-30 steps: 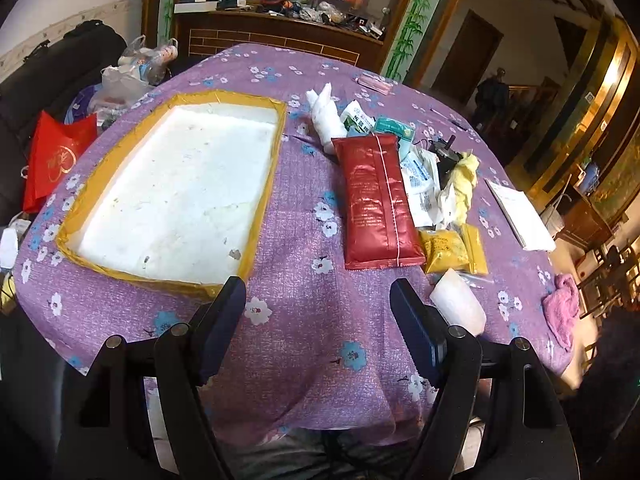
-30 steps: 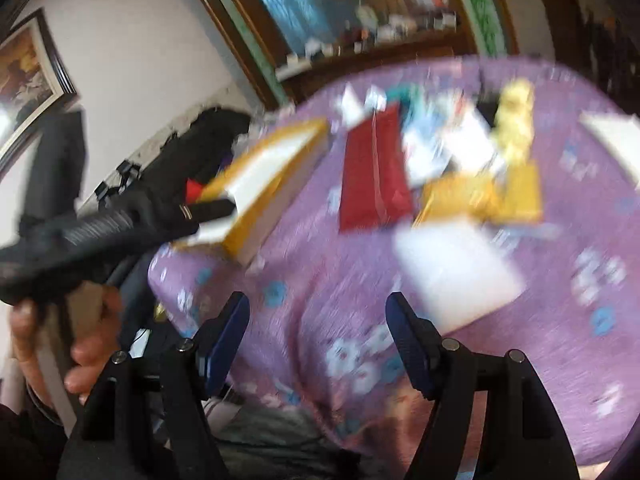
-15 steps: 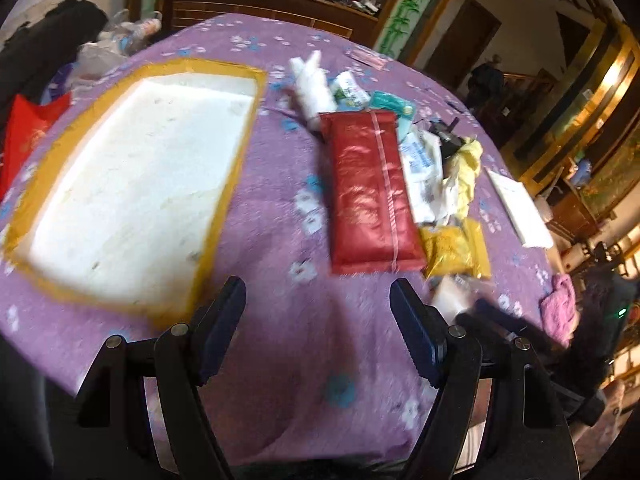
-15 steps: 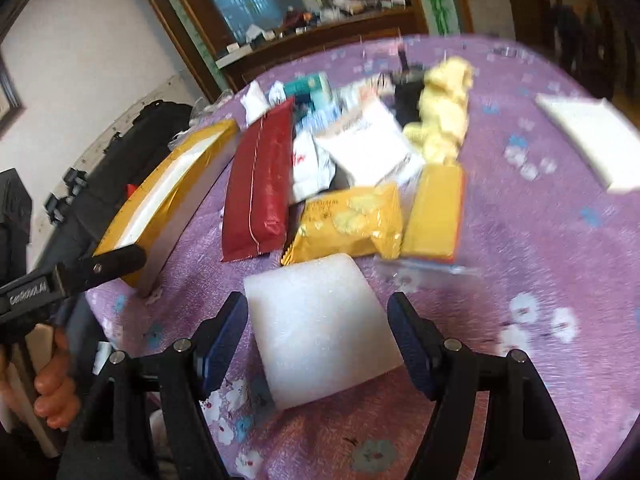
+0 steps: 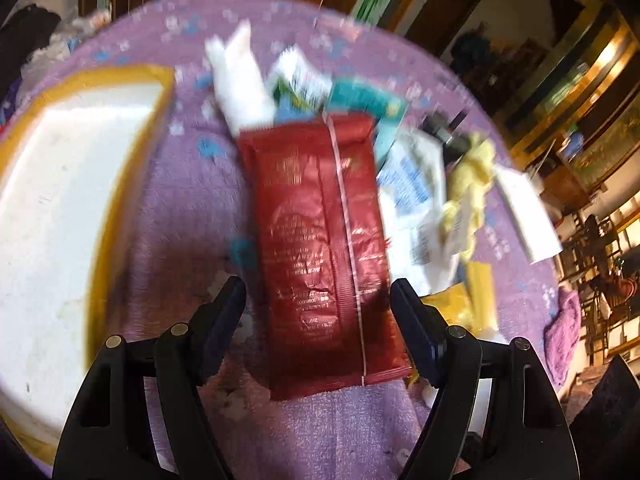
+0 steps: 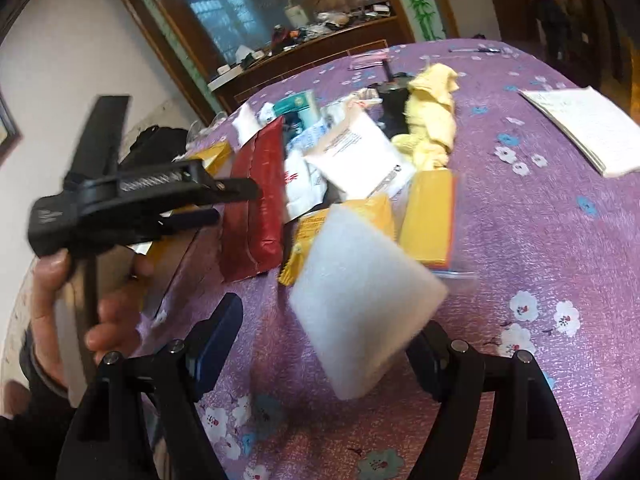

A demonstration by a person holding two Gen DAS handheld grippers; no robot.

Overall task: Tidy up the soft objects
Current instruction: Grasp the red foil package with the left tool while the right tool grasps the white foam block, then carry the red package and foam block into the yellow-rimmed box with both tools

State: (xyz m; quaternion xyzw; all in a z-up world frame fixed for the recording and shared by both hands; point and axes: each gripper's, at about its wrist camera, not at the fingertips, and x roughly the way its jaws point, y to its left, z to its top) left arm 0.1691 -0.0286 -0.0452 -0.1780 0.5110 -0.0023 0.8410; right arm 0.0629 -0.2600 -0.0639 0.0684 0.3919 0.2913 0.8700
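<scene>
A long red packet (image 5: 320,240) lies on the purple flowered tablecloth (image 5: 192,200), its near end between the spread fingers of my left gripper (image 5: 320,312), which is open and low over it. In the right wrist view a white foam block (image 6: 360,296) sits between the fingers of my right gripper (image 6: 324,344), also open. Its near corner covers part of the right finger. The same view shows the left gripper (image 6: 236,202), held by a hand (image 6: 52,288), beside the red packet (image 6: 256,208).
A white foam tray with yellow taped edges (image 5: 60,200) fills the left. Behind the red packet lie a white roll (image 5: 240,80), a teal packet (image 5: 368,100), white packets (image 5: 416,192), a yellow cloth (image 6: 432,120) and yellow packets (image 6: 432,216). A notepad (image 6: 584,128) and a pink cloth (image 5: 564,332) lie right.
My left gripper has moved forward and down until the red packet lies between its fingers. My right gripper has closed in on the white foam block. Both stay open.
</scene>
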